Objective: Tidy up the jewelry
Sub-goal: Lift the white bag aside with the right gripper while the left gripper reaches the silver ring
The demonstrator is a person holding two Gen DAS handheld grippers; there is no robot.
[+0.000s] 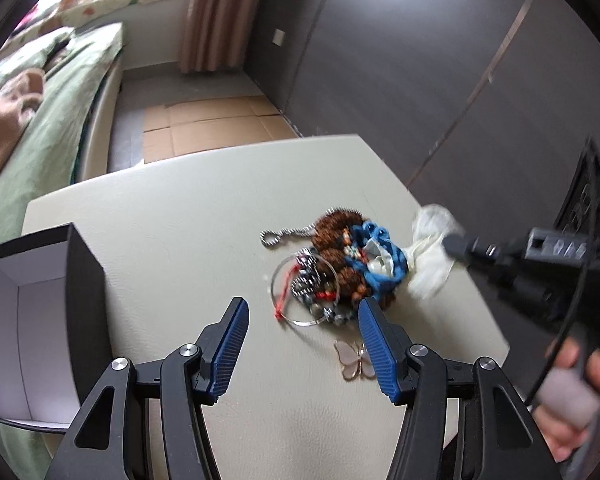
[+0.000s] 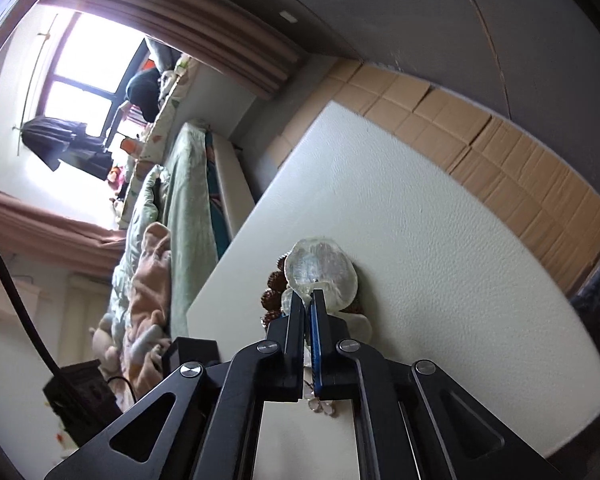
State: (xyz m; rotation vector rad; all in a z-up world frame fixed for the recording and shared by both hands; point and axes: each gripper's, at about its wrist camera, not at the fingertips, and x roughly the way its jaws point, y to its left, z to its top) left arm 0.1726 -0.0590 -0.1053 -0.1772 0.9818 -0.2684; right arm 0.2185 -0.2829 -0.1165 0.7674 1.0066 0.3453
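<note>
A tangled jewelry pile (image 1: 332,264) lies on the cream table (image 1: 180,216): brown spiky beads, a blue cord (image 1: 380,268), a silver bangle (image 1: 284,300), a ball chain (image 1: 284,236) and a red string. My left gripper (image 1: 303,301) hangs open just in front of the pile, with nothing between its blue pads. A pale butterfly pendant (image 1: 356,364) lies next to its right finger. My right gripper (image 2: 309,293) comes in from the right and is shut on a translucent white pouch (image 2: 320,268) at the pile's right side; the same pouch (image 1: 428,264) shows blurred in the left wrist view.
An open black box with a white lining (image 1: 80,280) stands at the table's left. A hand (image 1: 596,384) holds the right gripper's handle. Beyond the table's far edge are cardboard sheets (image 1: 216,120) on the floor, a bed (image 1: 60,100) and a dark wardrobe wall.
</note>
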